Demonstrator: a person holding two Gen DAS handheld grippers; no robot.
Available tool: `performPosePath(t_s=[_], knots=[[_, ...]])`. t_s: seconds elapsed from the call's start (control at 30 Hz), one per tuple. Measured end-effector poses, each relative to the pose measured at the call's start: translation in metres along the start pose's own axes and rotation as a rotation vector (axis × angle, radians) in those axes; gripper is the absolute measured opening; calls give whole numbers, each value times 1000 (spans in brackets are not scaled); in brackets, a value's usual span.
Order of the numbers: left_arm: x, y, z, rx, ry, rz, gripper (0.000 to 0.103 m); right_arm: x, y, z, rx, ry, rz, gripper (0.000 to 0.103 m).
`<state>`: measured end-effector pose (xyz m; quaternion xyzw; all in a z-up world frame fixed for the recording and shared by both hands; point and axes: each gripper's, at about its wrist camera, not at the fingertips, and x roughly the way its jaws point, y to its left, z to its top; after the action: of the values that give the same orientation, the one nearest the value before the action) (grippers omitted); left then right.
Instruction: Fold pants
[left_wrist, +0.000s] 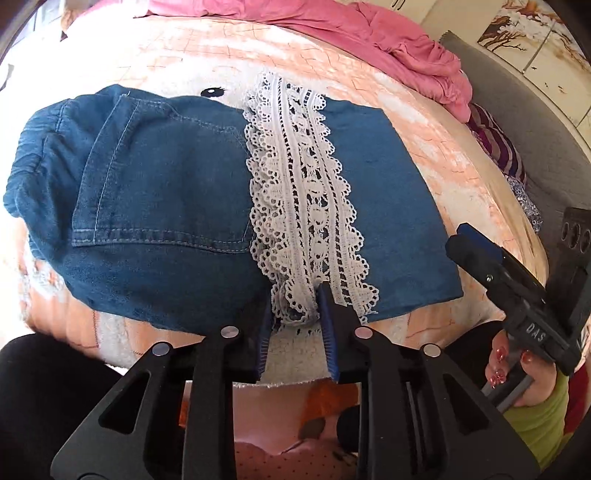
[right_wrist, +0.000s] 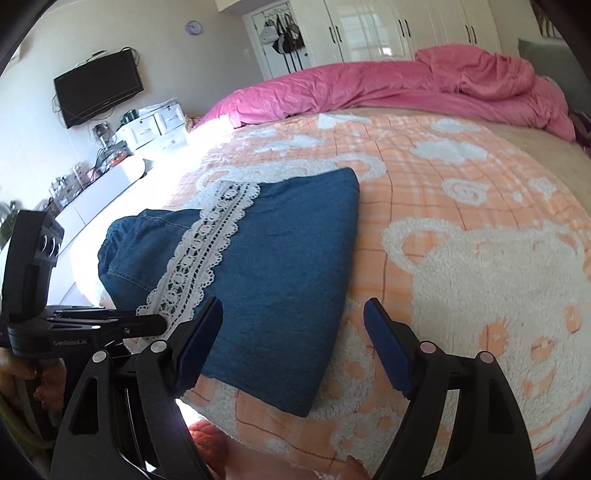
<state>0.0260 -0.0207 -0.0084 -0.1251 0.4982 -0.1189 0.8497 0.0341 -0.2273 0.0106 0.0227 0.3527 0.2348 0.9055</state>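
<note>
Blue denim pants (left_wrist: 177, 192), trimmed with a band of white lace (left_wrist: 306, 206), are seen laid flat and already doubled over on a peach bear-print blanket (right_wrist: 480, 192) near the front edge of a bed; a crumpled pink duvet (right_wrist: 406, 85) is heaped at the far side. The left gripper (left_wrist: 295, 314) is narrowed on the near end of the lace band, with lace and hem bunched between its 2 blue pads; the cloth is taken to be pinched. The right gripper (right_wrist: 291, 343) is held wide, with 1 finger over the near denim edge and the other over bare blanket; nothing is gripped by it. The fabric is judged soft, light and limp; it would be expected to sag and slide rather than hold a crease, so both ends of an edge should be lifted together. The lace is judged delicate and easily snagged by ridged pads; a firmer hold is offered by the plain denim hem or the near corner (right_wrist: 295, 410), where all layers can be caught at once.
</note>
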Motion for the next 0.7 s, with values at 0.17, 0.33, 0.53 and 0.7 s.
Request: performPosePath(t_s=[0.17, 0.33, 0.53, 0.7], knots=[[-2, -1, -2, 19, -7, 8, 27, 5, 2, 1, -22, 11, -5, 78], [-3, -5, -1, 29, -16, 18, 36, 9, 4, -1, -34, 30, -27, 78], [-6, -4, -3, 35, -17, 21, 38, 28, 2, -8, -34, 124, -77, 78], [-9, -7, -4, 37, -20, 27, 40, 28, 2, -9, -35, 126, -81, 78]])
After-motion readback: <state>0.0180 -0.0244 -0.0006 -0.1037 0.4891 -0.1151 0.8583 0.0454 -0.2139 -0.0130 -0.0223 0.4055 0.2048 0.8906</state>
